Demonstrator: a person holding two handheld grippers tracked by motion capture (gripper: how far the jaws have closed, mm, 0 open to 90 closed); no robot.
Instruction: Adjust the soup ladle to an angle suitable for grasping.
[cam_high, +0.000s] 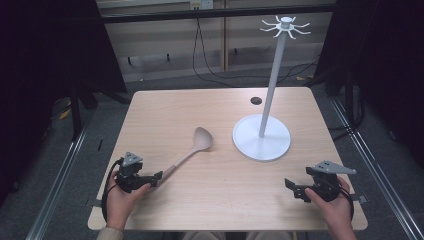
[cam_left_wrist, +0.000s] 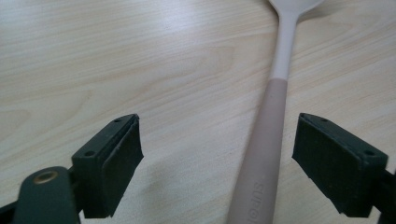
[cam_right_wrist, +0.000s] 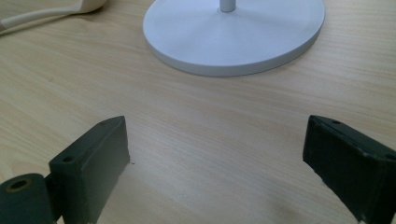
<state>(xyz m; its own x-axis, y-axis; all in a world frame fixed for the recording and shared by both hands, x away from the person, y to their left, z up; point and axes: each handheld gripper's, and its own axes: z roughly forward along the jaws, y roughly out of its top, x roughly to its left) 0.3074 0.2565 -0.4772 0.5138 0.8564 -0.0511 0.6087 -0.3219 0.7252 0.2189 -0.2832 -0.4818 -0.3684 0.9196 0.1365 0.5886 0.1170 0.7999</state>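
Both hand-held grippers gape apart: left hand-held gripper (cam_left_wrist: 217, 163) straddles the spoon handle (cam_left_wrist: 261, 163), right hand-held gripper (cam_right_wrist: 217, 163) faces the stand base (cam_right_wrist: 233, 35).

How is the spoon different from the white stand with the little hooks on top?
The spoon lies flat on the table; the stand rises upright from a round base. The spoon is pinkish-beige, the stand white. The spoon's handle sits between the open jaws of the left hand-held gripper; the stand sits beyond the right hand-held gripper, untouched. Both rest on the table.

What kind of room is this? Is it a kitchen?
Probably not a kitchen: it looks like a lab or test room. A bare wooden table stands between dark curtains, cables trail on the floor, and a person holds grippers by a spoon and white stand.
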